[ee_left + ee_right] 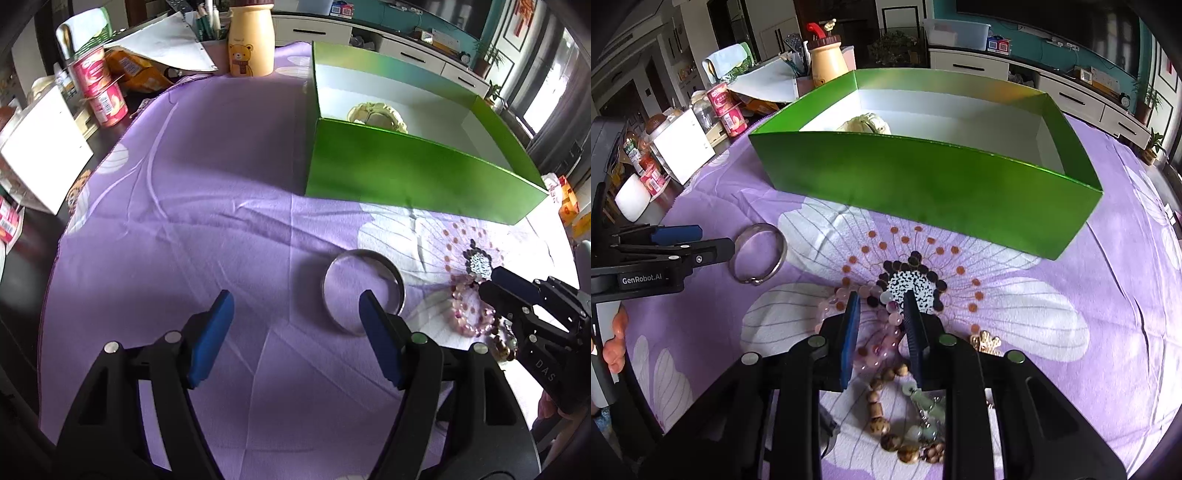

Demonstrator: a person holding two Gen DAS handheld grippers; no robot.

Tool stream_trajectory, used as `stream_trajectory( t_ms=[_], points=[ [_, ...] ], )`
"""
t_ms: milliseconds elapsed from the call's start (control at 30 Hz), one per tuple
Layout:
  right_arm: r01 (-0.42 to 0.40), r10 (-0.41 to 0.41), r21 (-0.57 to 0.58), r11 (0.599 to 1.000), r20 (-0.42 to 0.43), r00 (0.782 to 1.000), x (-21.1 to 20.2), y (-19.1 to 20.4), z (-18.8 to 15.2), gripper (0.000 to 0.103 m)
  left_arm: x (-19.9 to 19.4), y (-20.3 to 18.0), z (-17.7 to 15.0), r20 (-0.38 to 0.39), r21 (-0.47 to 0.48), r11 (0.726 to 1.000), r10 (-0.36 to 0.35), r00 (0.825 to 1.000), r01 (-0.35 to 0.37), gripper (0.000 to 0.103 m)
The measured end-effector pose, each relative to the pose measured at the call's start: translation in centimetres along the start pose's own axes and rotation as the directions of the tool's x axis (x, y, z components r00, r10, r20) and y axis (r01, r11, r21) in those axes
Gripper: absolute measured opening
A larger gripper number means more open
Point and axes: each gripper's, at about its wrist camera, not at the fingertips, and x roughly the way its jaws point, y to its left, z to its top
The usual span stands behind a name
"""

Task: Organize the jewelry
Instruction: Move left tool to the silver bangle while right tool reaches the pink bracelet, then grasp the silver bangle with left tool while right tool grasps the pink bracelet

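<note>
A silver bangle [327, 280] [781, 248] lies flat on the purple flowered cloth. My left gripper [295, 301] [714, 240] hangs open just over the cloth, its right pad over the bangle's near rim. A pink bead bracelet [466, 320] [865, 291] lies to the right. My right gripper [881, 300] [493, 282] stands narrowly open low over it, with some beads between its blue pads. Nearer me lie a wooden bead bracelet [881, 430], a pale green bead bracelet [923, 402] and a gold piece [986, 341]. The open green box [406, 173] [923, 181] behind holds a cream bracelet [376, 114] [868, 123].
Along the table's left edge stand pink cups [105, 99], a white box [40, 155], papers and a bear-printed bottle [251, 40]. A person's fingers [615, 339] hold the left gripper's handle. Bare cloth spreads left of the bangle.
</note>
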Motion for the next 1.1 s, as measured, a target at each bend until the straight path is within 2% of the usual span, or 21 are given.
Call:
stream_trajectory(
  t_ms=[100, 300, 433, 533, 633, 733, 967, 1100],
  points=[
    [0.013, -0.014, -0.025, 1.000, -0.014, 1.000, 0.5, 0.2, 0.0, 0.024, 0.4, -0.4, 0.2, -0.004, 0.021, 1.000, 0.011, 1.000, -0.011, 0.069],
    [0.023, -0.023, -0.041, 0.999, -0.003, 1.000, 0.6, 0.3, -0.3, 0.024, 1.0, -1.2, 0.4, -0.012, 0.063, 0.998, 0.015, 1.000, -0.014, 0.049],
    [0.036, -0.035, -0.056, 0.998, 0.006, 0.999, 0.6, 0.5, -0.5, 0.018, 1.1, -1.6, 0.4, -0.001, 0.087, 0.996, 0.025, 1.000, -0.025, 0.043],
    [0.034, -0.033, -0.045, 0.998, 0.019, 0.999, 0.7, 0.4, -0.4, 0.008, 1.1, -1.8, 0.4, 0.012, 0.094, 0.995, 0.018, 1.000, -0.019, 0.030],
    [0.037, -0.036, -0.030, 0.999, 0.023, 0.999, 0.7, 0.4, -0.4, 0.007, 1.0, -2.0, 0.3, 0.022, 0.100, 0.995, 0.008, 1.000, -0.010, 0.016],
    [0.023, -0.023, -0.012, 1.000, 0.029, 0.999, 0.3, 0.6, -0.5, 0.007, 1.0, -2.2, 0.1, 0.026, 0.095, 0.995, -0.007, 1.000, 0.005, 0.008],
    [0.014, -0.013, -0.015, 1.000, 0.093, 0.996, -2.3, 1.1, -0.5, 0.007, 0.1, -1.7, -0.1, 0.041, 0.065, 0.996, -0.066, 0.997, 0.063, 0.005],
    [0.036, -0.033, -0.025, 0.999, 0.115, 0.993, -3.4, 1.5, -0.7, 0.007, -0.6, -1.6, -0.1, 0.050, 0.058, 0.996, -0.072, 0.996, 0.069, 0.005]
  ],
)
